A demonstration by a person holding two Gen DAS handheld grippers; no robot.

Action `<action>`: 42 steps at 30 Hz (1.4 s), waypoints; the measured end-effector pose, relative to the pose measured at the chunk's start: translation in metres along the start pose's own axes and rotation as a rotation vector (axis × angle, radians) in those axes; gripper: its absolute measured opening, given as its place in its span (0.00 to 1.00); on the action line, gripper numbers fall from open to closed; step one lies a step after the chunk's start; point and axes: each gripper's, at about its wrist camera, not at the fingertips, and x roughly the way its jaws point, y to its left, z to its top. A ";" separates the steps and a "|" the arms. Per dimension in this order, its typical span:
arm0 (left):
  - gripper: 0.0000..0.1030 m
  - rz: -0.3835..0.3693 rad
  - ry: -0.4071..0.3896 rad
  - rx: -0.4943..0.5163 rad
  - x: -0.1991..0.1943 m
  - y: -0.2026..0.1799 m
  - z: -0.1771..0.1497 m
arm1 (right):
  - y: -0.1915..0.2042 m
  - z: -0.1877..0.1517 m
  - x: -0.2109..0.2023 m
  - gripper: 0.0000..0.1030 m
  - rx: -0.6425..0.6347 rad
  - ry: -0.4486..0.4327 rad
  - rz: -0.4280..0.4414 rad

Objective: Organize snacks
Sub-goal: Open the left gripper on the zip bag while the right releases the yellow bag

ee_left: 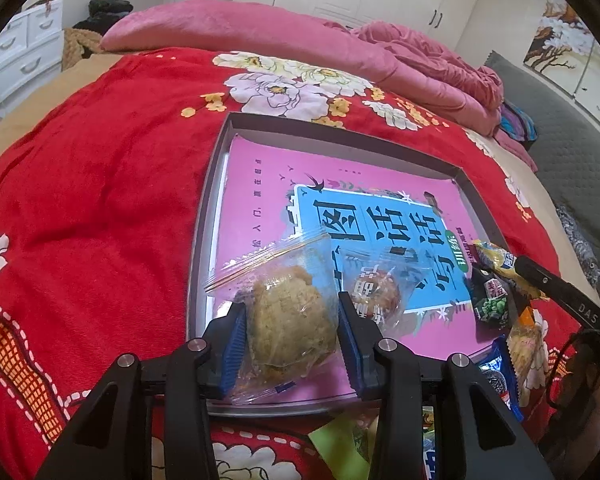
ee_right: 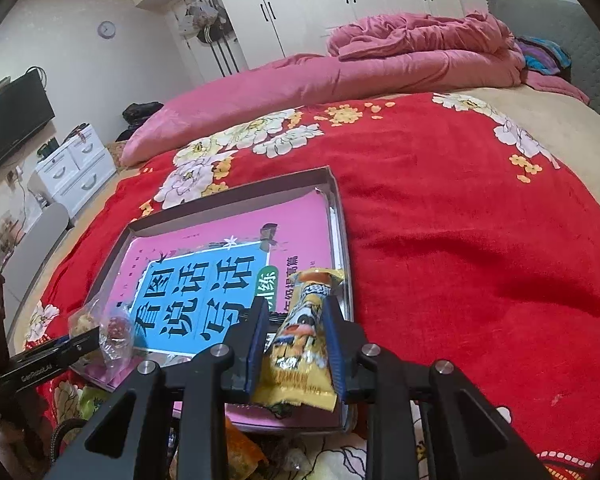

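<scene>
A shallow grey tray (ee_left: 220,152) (ee_right: 228,196) lies on the red flowered bedspread with a pink and blue book (ee_left: 340,200) (ee_right: 204,288) inside it. My left gripper (ee_left: 292,332) is shut on a clear zip bag holding a brown pastry (ee_left: 288,320), over the tray's near left part. Beside it a smaller wrapped pastry (ee_left: 376,292) lies on the book. My right gripper (ee_right: 296,332) is shut on a yellow snack packet (ee_right: 304,344) over the tray's near right corner. The packet (ee_left: 496,258) and right gripper also show in the left wrist view.
Several loose snack packets lie near the tray's near edge, among them a dark green one (ee_left: 492,304) and a blue one (ee_left: 496,376). A rolled pink quilt (ee_left: 340,48) lies across the far side of the bed. A white drawer unit (ee_right: 76,168) stands left.
</scene>
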 end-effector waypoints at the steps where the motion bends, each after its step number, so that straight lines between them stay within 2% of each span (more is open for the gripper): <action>1: 0.42 0.001 0.000 0.000 0.000 0.000 0.000 | 0.001 0.000 -0.001 0.27 -0.002 -0.001 0.001; 14: 0.46 0.006 -0.005 -0.003 -0.001 0.001 0.002 | 0.007 0.002 -0.014 0.27 -0.035 -0.059 0.044; 23: 0.47 0.000 -0.009 -0.001 -0.004 0.002 0.002 | 0.019 0.002 -0.016 0.27 -0.082 -0.068 0.072; 31: 0.47 -0.001 -0.008 -0.006 -0.005 0.003 0.003 | 0.022 -0.001 -0.011 0.27 -0.111 -0.038 0.046; 37: 0.48 -0.006 -0.010 -0.009 -0.005 0.003 0.003 | 0.017 -0.004 -0.001 0.27 -0.095 0.012 0.023; 42: 0.50 -0.009 -0.017 -0.009 -0.008 0.003 0.004 | 0.014 -0.005 0.000 0.27 -0.085 0.020 0.027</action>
